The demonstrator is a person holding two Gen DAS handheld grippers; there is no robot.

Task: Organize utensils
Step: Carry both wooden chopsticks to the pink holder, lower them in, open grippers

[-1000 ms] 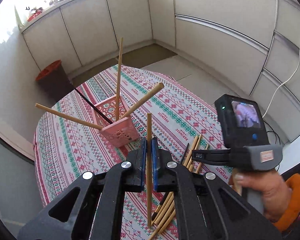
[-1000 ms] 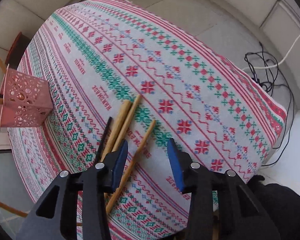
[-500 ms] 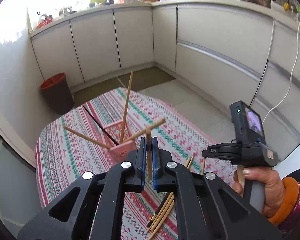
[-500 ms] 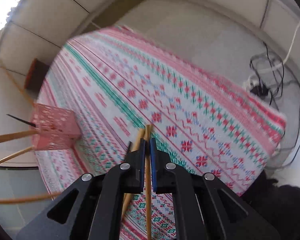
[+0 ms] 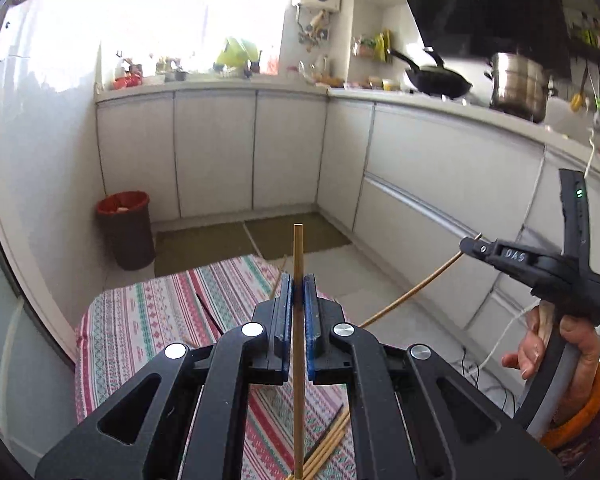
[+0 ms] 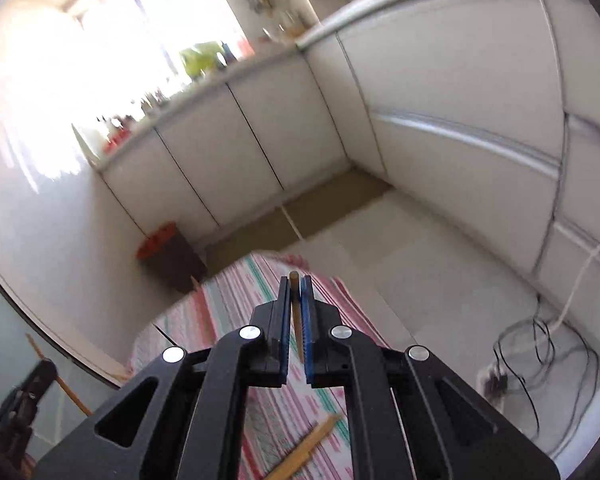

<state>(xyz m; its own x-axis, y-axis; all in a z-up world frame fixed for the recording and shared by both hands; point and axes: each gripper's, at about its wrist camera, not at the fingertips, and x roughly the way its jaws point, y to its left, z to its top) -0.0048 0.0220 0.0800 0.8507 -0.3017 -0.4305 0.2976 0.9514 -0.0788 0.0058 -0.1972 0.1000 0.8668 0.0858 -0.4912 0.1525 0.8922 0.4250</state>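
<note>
Right hand-held gripper [image 6: 296,312], jaws just closed, is now being raised clamped on a slender wooden chopstick [image 6: 295,300]; left hand-held gripper [image 5: 299,312] likewise clamped on another pale wooden chopstick [image 5: 298,256]; both being carried for sorting.

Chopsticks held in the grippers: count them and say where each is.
2. An upright chopstick is clamped in the left gripper; a slanting chopstick is clamped in the right gripper. Loose chopsticks lie on the tablecloth, partly hidden behind the grippers.
</note>
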